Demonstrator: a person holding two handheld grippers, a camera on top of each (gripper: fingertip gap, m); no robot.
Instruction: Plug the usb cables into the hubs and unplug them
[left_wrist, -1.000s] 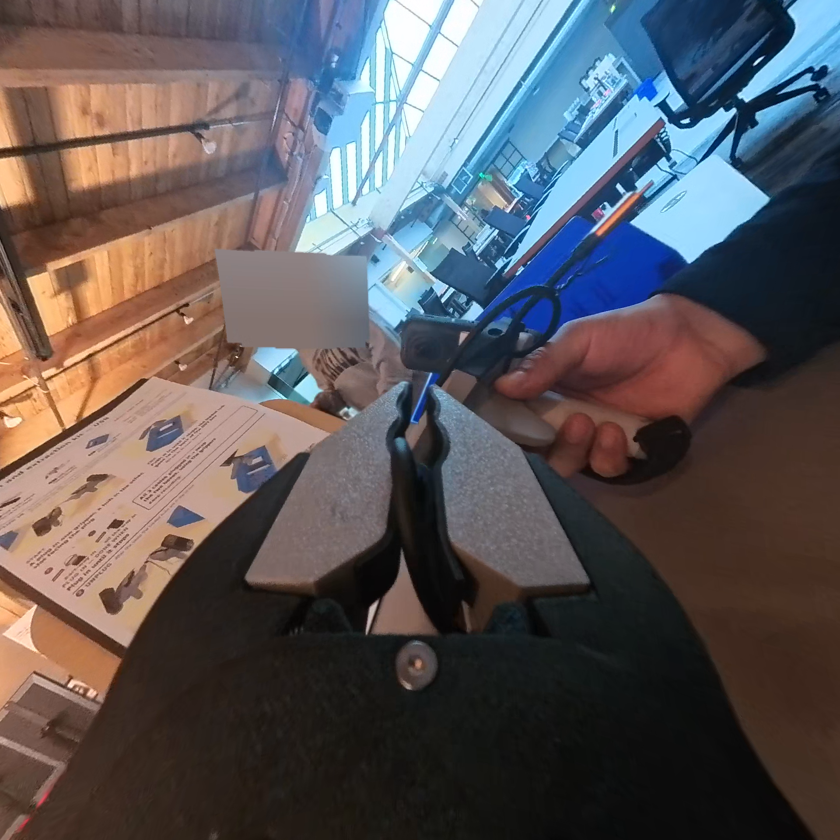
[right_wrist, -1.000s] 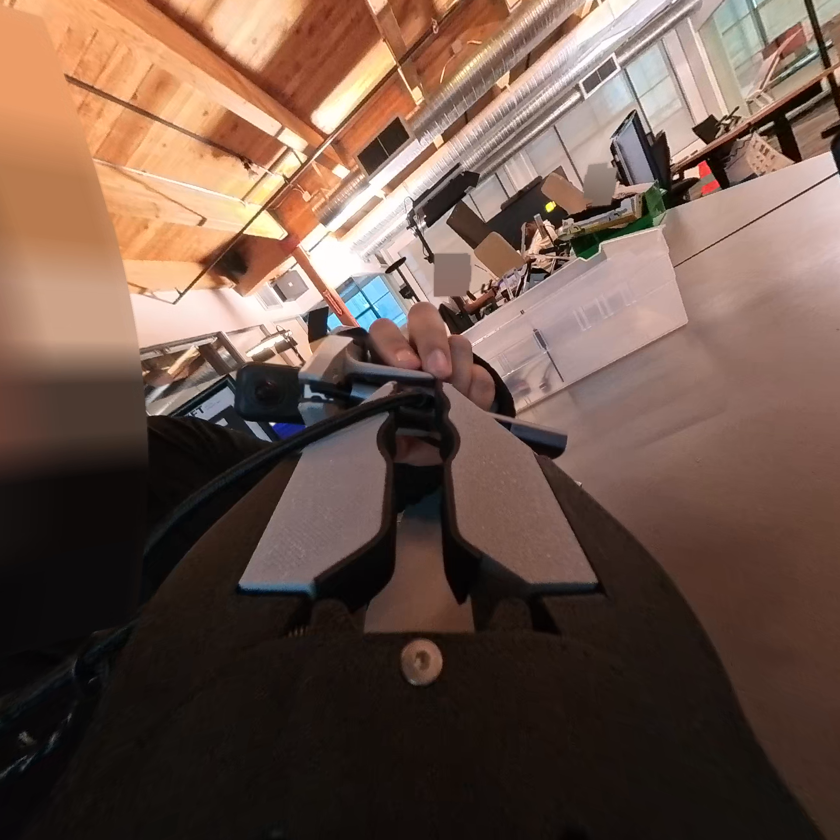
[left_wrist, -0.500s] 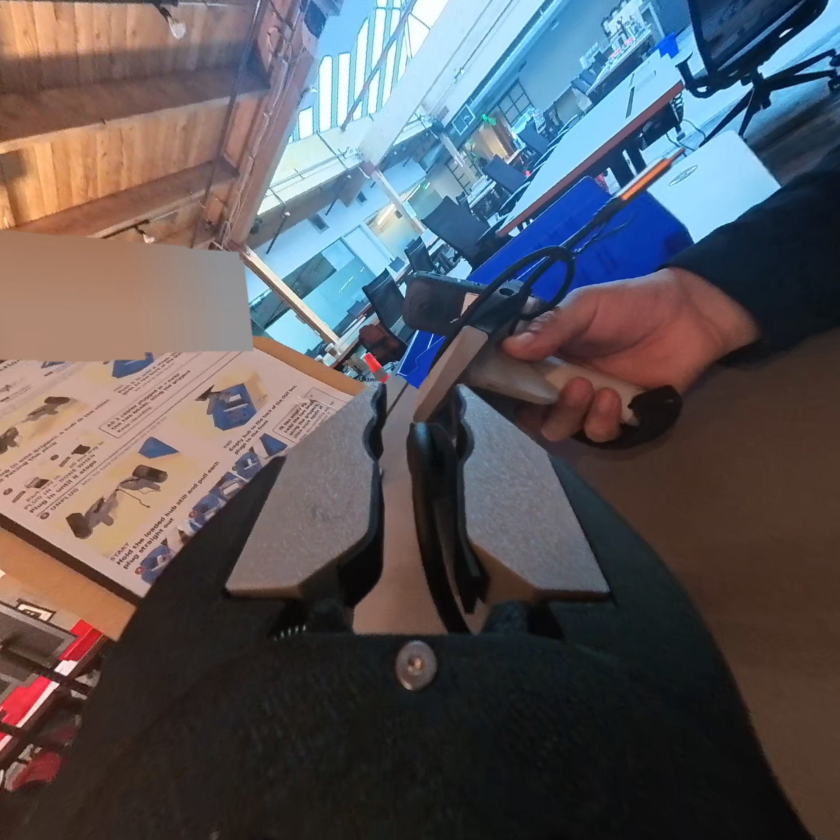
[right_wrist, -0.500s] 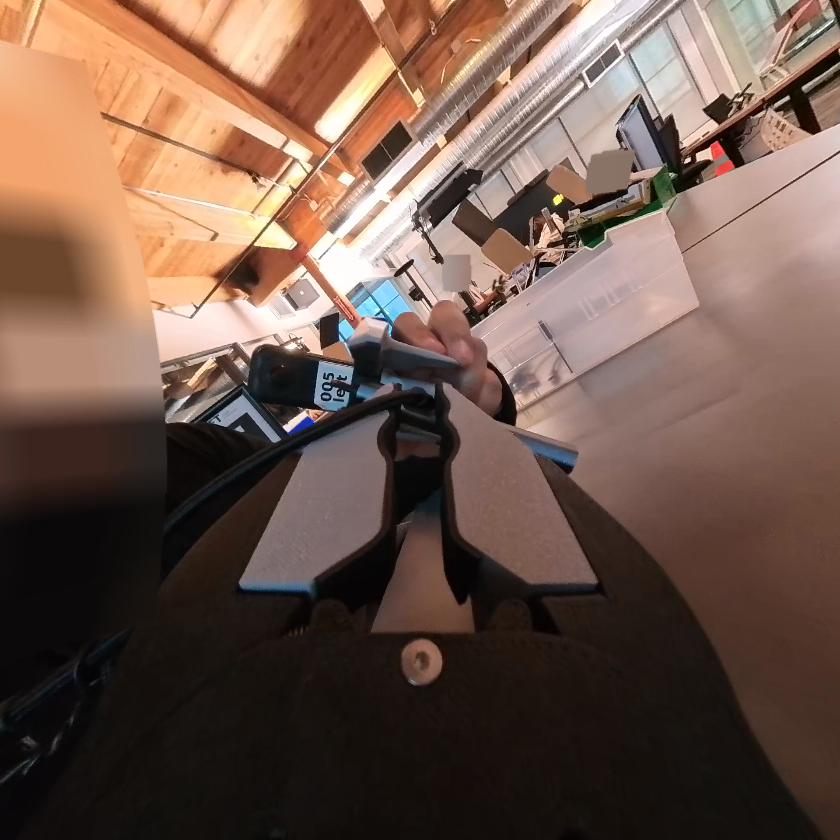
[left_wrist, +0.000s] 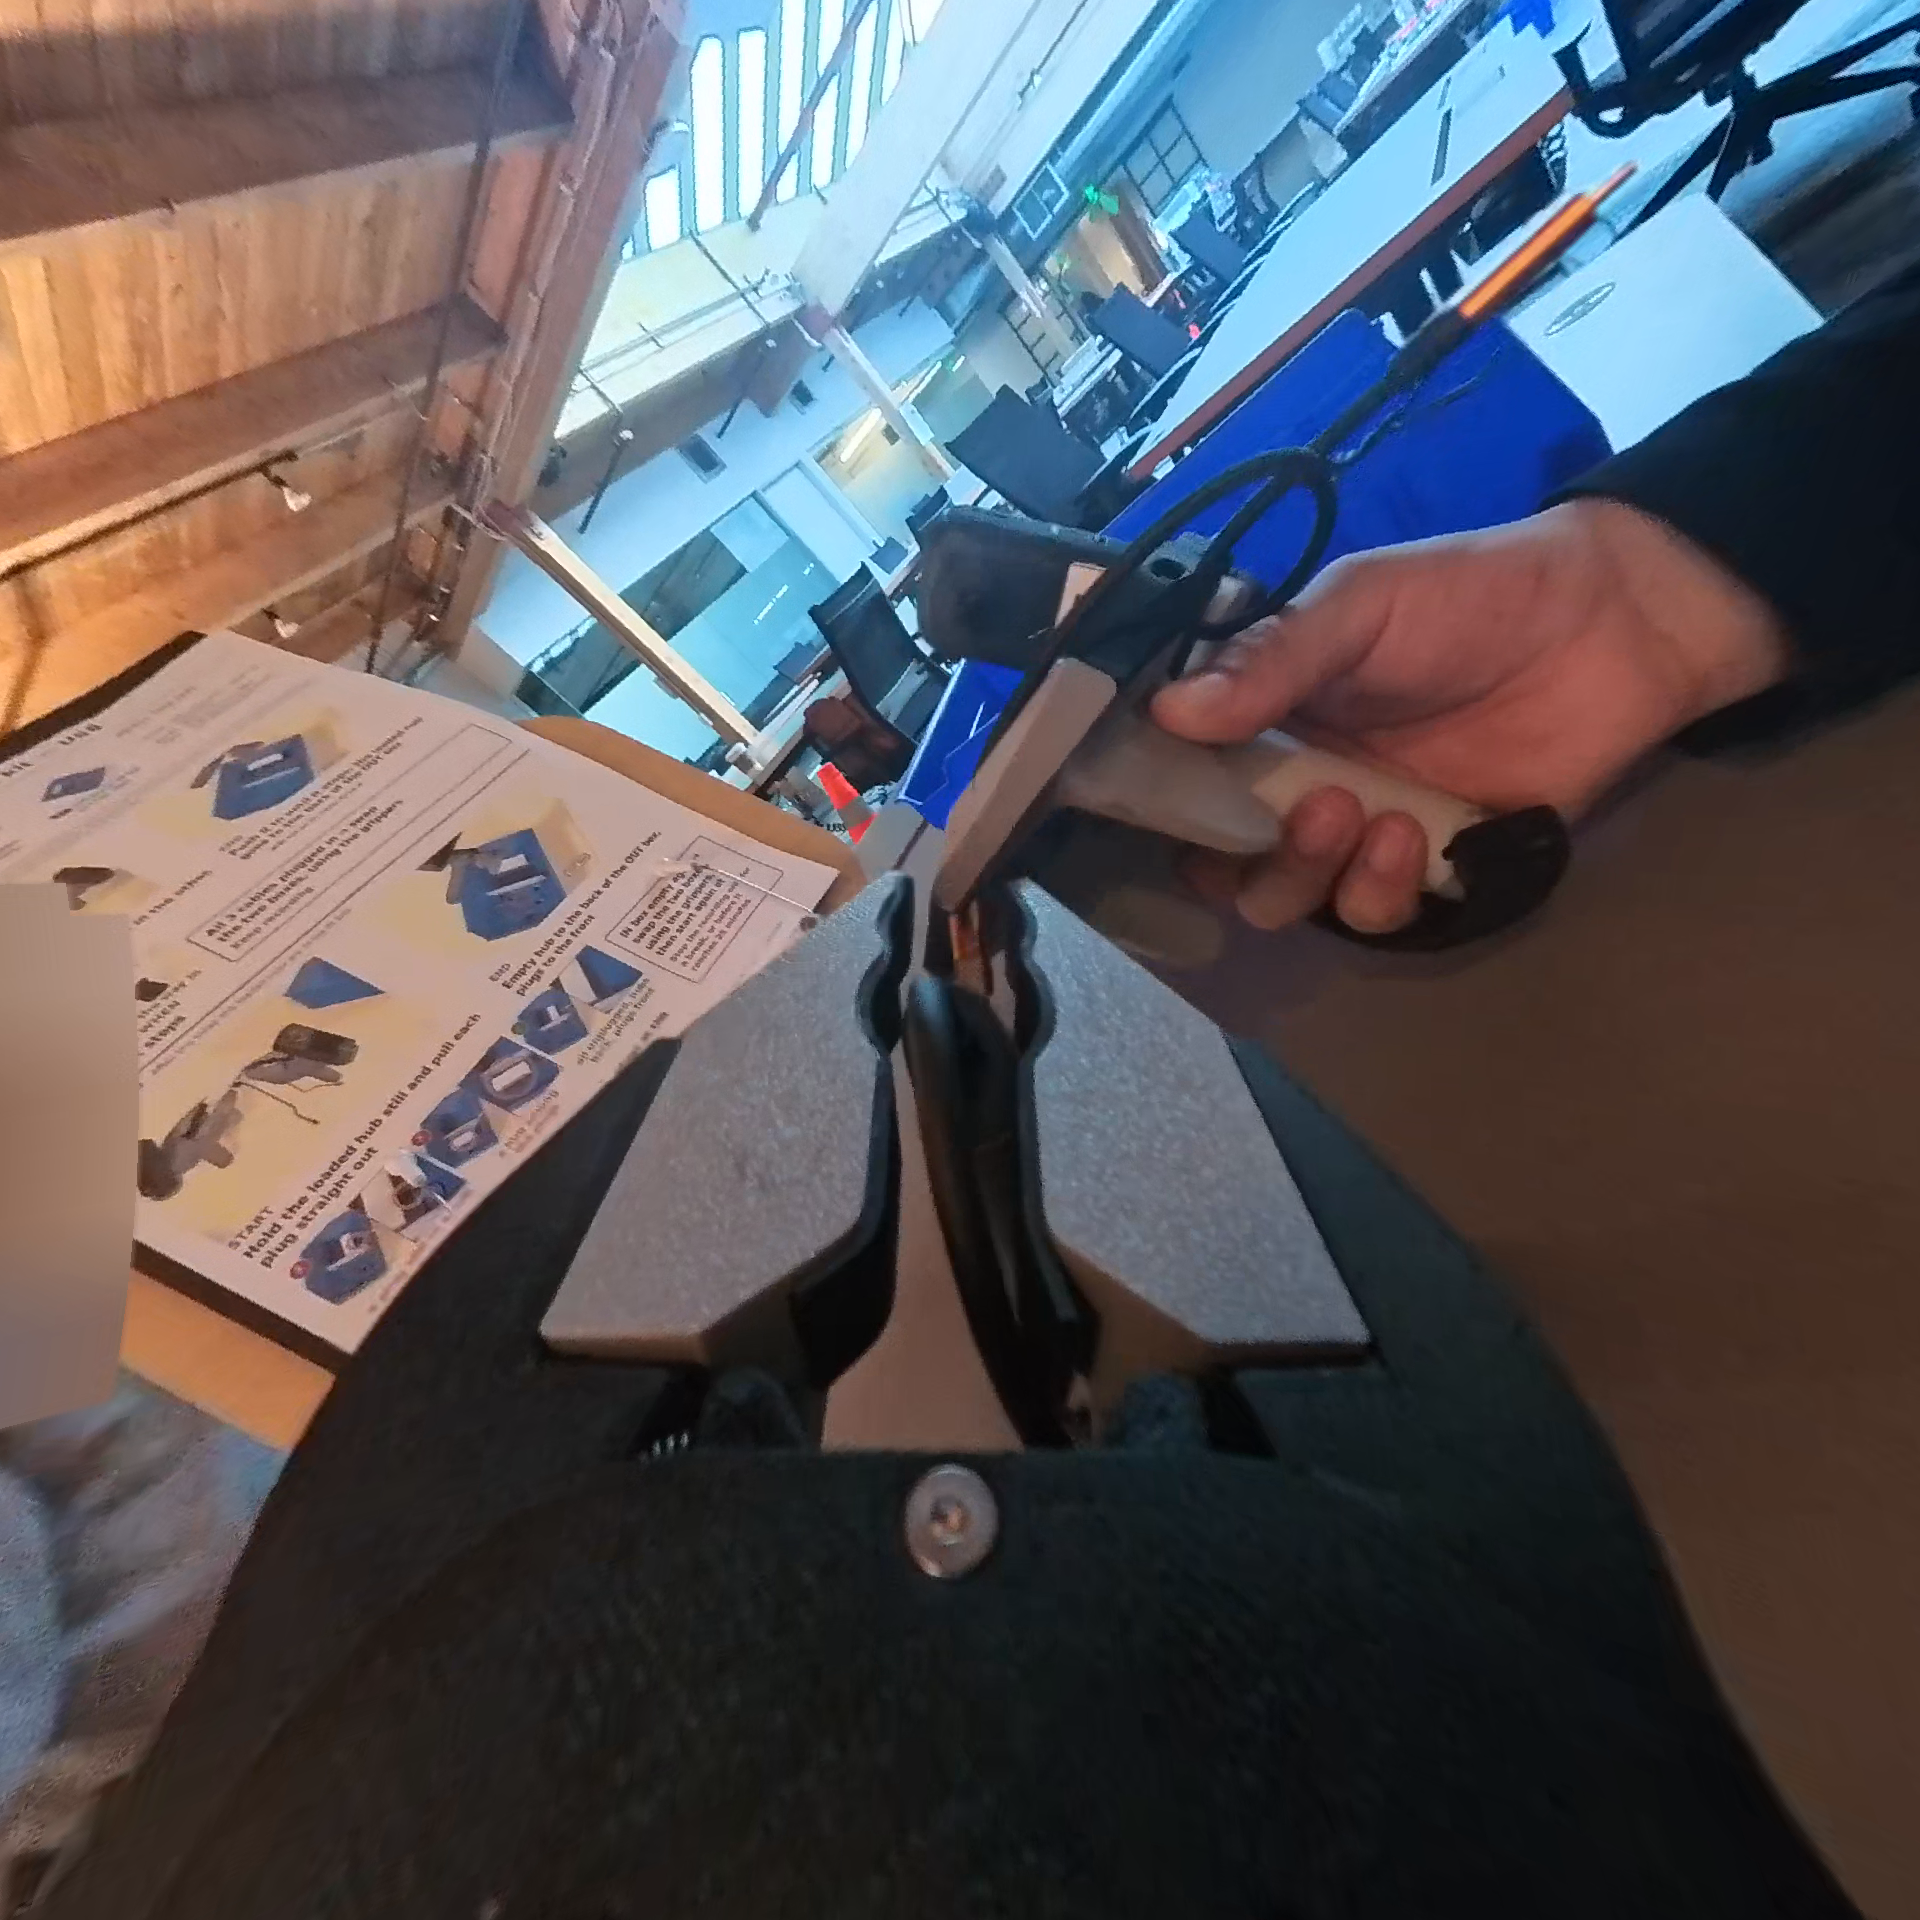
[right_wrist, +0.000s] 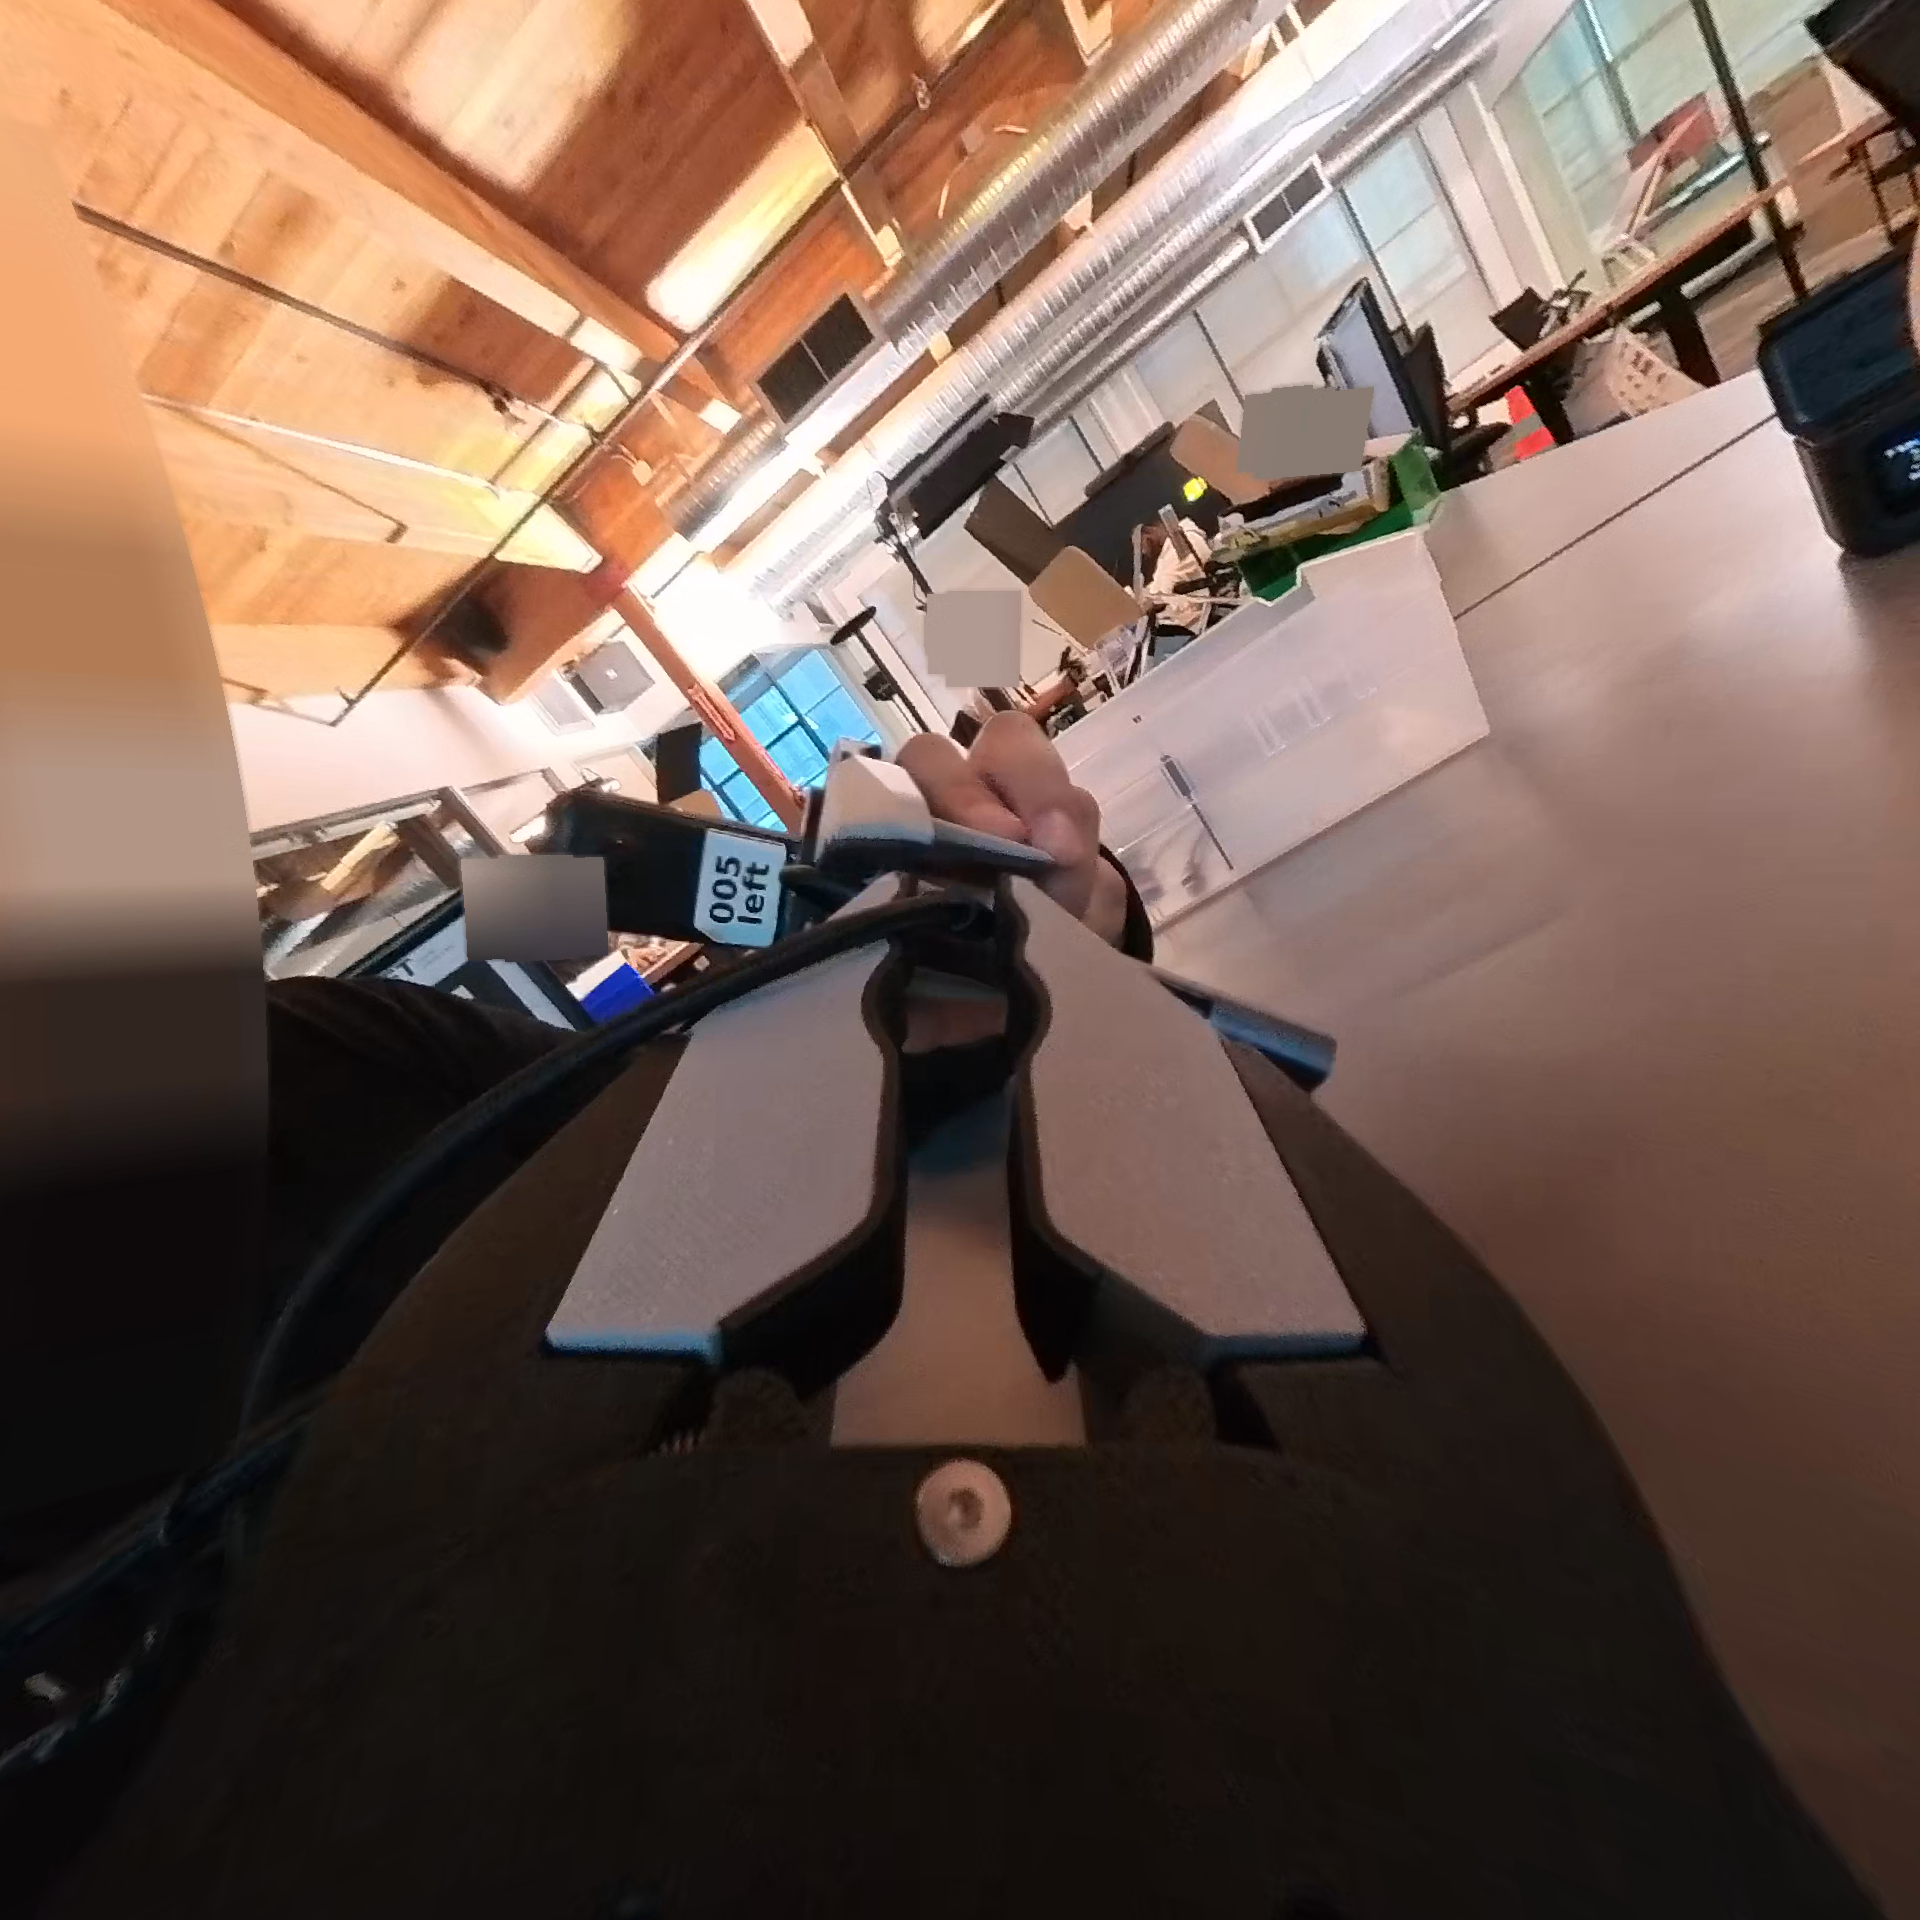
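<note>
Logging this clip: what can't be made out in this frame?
- Plug and port: hidden in both views behind the meeting fingertips, so whether anything is plugged in is unclear.
- Grey bar, right wrist view: mostly behind the right gripper; possibly a hub.
- Right gripper's hold on the cable: hidden by its own tips.
- Dark piece in the left gripper: too dark to name.
- Black box: cut by the right edge.
</note>
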